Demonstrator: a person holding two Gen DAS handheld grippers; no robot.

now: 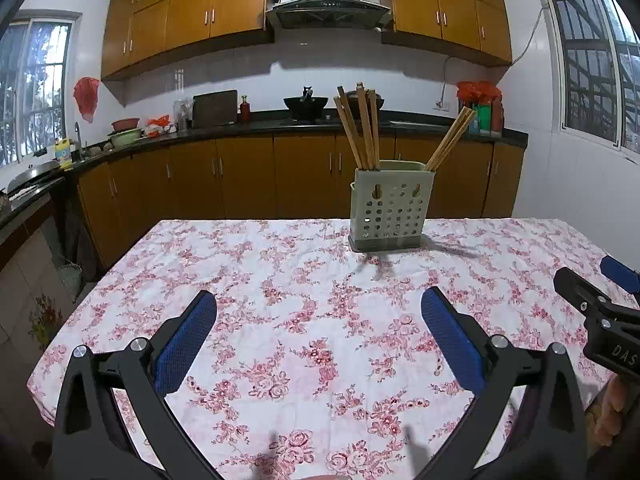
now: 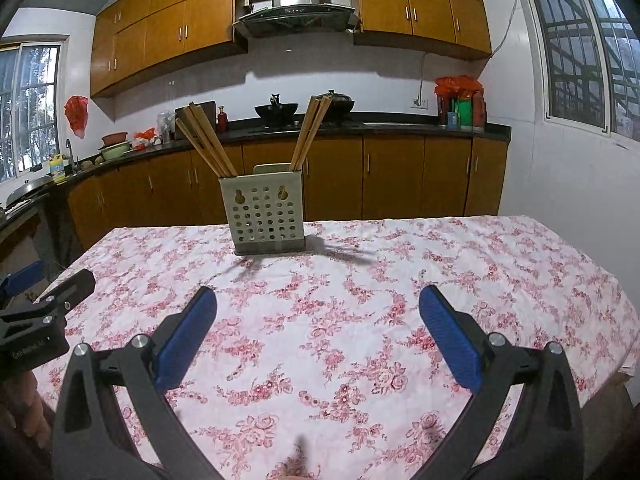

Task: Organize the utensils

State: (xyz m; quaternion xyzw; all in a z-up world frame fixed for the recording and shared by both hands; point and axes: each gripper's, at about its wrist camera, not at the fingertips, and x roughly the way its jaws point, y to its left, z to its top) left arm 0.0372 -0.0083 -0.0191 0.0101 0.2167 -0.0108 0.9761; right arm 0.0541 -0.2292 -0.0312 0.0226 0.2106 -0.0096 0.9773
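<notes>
A floral tablecloth (image 1: pixel 304 332) covers the near table — far behind, a black wok (image 1: pixel 305 105) sits under the range hood (image 1: pixel 328 4).

We note tablecloth (image 1: pixel 304 280): white ground, pink-red rose print throughout. Utensil holder (image 1: pixel 390 204) at 12 o'clock on cloth: pale grey-green, round-hole perforation, darker grey base. Chopsticks (image 1: pixel 362 128) in holder: light tan wood. We log left gripper (image 1: pixel 319 340) and right gripper (image 2: pixel 318 340): black frames, blue textured pads (image 1: pixel 186 350). Cabinets (image 1: pixel 248 176): orange-brown. Wall (image 1: pixel 256 76): white. Counter (image 1: pixel 280 122): black.
</notes>
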